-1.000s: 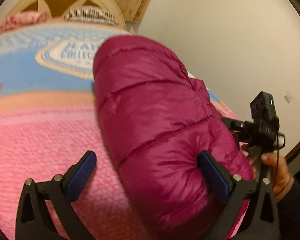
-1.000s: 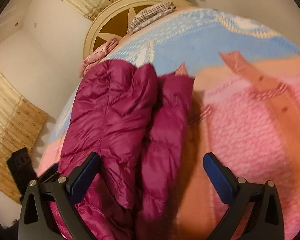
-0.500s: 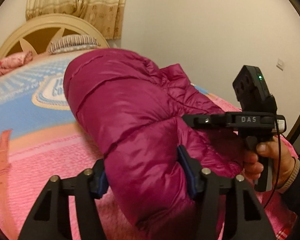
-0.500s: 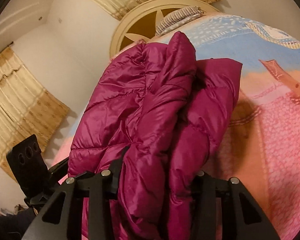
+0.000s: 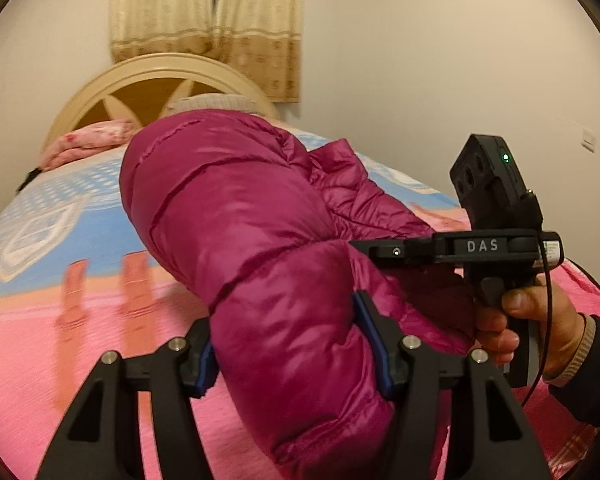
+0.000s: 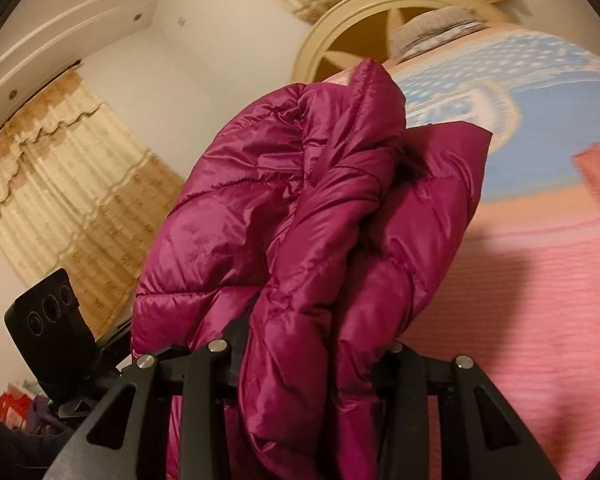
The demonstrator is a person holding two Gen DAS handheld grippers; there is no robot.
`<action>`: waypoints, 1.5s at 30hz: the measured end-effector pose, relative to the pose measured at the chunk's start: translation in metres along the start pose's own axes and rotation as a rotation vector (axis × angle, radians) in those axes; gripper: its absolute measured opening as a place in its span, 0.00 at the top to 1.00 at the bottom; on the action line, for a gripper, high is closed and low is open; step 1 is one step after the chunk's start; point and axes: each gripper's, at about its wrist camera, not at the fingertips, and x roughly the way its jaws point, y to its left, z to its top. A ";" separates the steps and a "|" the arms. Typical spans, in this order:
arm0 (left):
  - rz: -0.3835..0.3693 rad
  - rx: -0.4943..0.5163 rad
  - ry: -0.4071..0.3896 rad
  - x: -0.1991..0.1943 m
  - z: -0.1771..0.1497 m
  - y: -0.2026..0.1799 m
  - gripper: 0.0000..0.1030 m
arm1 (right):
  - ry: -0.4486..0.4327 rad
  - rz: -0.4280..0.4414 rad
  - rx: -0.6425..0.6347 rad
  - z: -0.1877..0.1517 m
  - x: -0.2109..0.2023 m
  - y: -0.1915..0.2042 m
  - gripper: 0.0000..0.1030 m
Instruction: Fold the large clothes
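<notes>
A magenta quilted puffer jacket (image 5: 240, 208) hangs bunched between both grippers, lifted above the pink and blue bedspread (image 5: 80, 340). My left gripper (image 5: 288, 350) is shut on a thick fold of it, the blue pads (image 5: 370, 340) pressed into the padding. My right gripper (image 6: 312, 354) is shut on another bunched part of the jacket (image 6: 300, 200), with several layers squeezed between its fingers. In the left wrist view a person's hand (image 5: 540, 320) holds the right gripper's handle close on the right, tight against the jacket.
The bed has a cream arched headboard (image 5: 140, 92) with a pink pillow (image 5: 88, 144) and a striped one at its head. Beige curtains (image 5: 208, 20) hang behind it, and more curtains (image 6: 60, 184) on the side wall. A white wall (image 5: 440, 60) stands to the right.
Both grippers went from wide open around the jacket to shut on it. They then rose with it, lifting the jacket off the bedspread as the views tilted up.
</notes>
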 end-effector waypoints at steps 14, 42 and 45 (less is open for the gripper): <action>0.163 -0.109 -0.022 -0.048 -0.029 0.059 0.41 | 0.151 0.141 -0.068 -0.005 0.118 0.073 0.63; 0.298 -0.266 0.045 -0.055 -0.088 0.127 0.28 | 0.345 0.168 -0.096 -0.047 0.240 0.117 0.63; 0.307 -0.277 0.057 -0.050 -0.090 0.128 0.21 | 0.350 0.157 -0.088 -0.048 0.243 0.113 0.63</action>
